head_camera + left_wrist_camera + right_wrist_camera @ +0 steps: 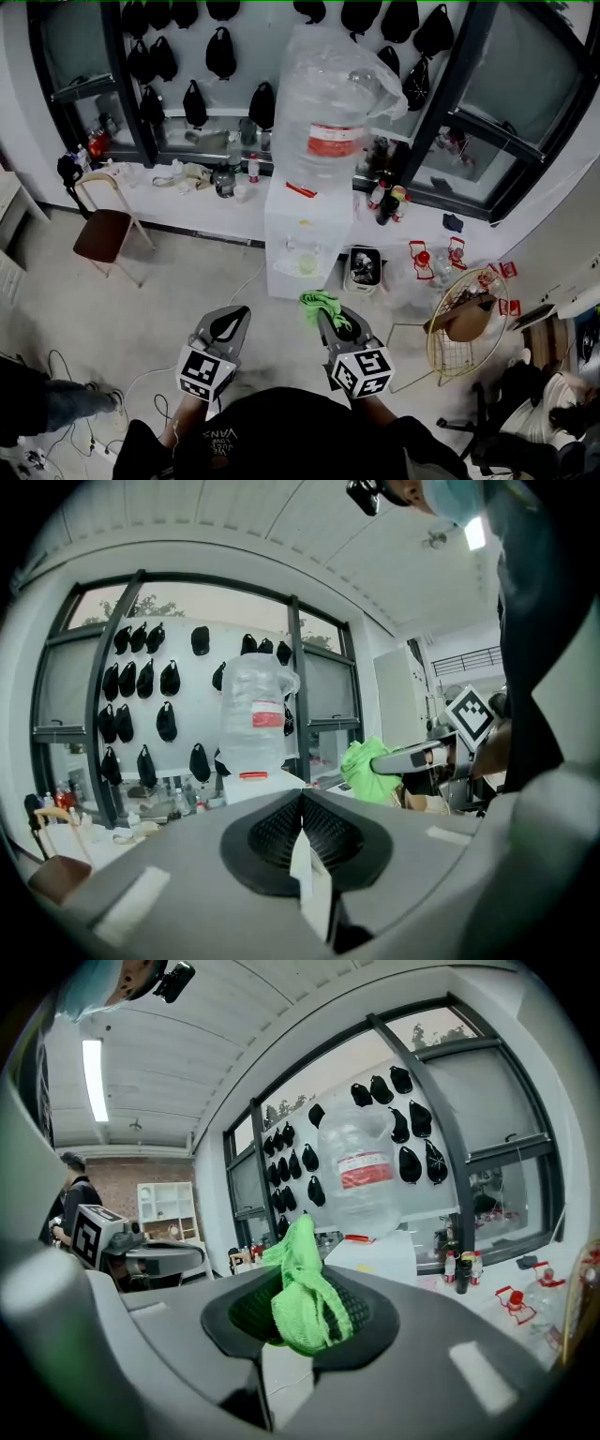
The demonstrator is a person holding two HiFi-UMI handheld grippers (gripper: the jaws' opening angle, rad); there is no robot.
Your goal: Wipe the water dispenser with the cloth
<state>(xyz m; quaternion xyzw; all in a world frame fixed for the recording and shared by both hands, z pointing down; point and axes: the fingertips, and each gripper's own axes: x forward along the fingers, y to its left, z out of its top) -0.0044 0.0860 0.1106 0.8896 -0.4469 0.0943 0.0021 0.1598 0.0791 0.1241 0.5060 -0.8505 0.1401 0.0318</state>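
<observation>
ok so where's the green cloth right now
The green cloth is pinched in the right hand-held gripper, just right of centre in the head view, short of the white water dispenser.

Pale floor under me. White wall panel ahead, hung with rows of black caps or bags; can't tell which. Dark-framed windows either side: left window, right window. Low white ledge runs along the wall foot, cluttered. Brown-seated chair by the ledge's left end. Gold wire chair off to my right. Loose cables on the floor, left. White ceiling, strip light lit. Brick wall and white shelf unit farther off.
</observation>
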